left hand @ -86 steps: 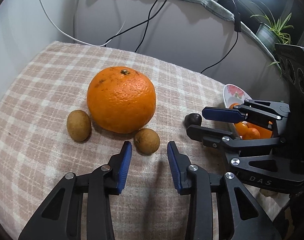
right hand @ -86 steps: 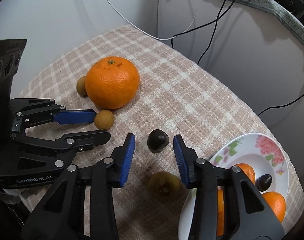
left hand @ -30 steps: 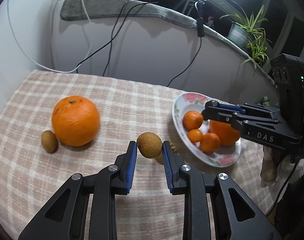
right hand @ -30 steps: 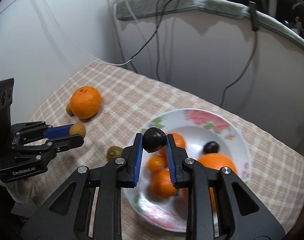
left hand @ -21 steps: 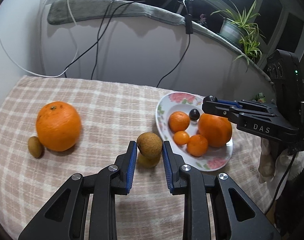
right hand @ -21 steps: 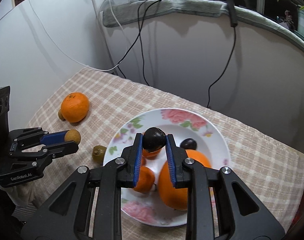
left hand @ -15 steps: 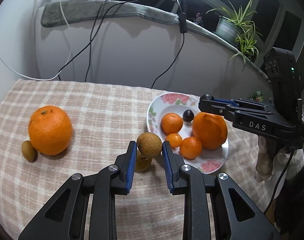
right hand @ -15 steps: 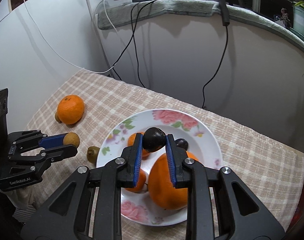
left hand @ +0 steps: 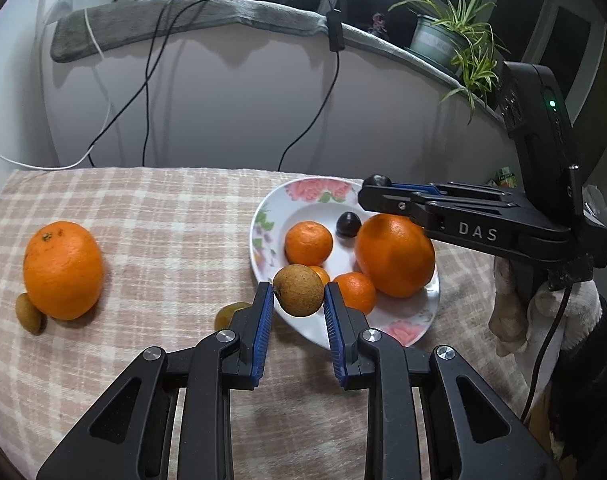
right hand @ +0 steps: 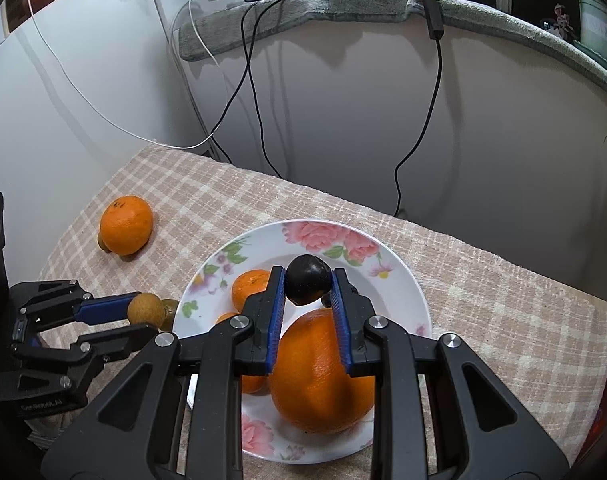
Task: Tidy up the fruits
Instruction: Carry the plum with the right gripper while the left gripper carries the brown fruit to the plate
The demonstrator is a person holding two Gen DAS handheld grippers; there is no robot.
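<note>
Left gripper (left hand: pixel 297 300): clamped on a round brown fruit (left hand: pixel 298 290), held over the near rim of the floral plate (left hand: pixel 263 216); right gripper (right hand: pixel 307 294): clamped on a dark chestnut-like fruit (right hand: pixel 307 279) above the plate's middle. On the plate: a large orange (left hand: pixel 395 254), three small mandarins, one at 11 o'clock (left hand: pixel 308 243), and a second dark fruit (left hand: pixel 348 224). On the checked cloth (left hand: pixel 163 216) at 9 o'clock: a loose orange (left hand: pixel 62 269) touching a small brown fruit (left hand: pixel 29 314), with a greenish-brown fruit (left hand: pixel 228 314) just beside the left gripper's near finger.

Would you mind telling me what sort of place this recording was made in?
Probably a home: a checked tablecloth, a flowered plate of fruit, and a potted plant on a padded ledge by a dark window.
</note>
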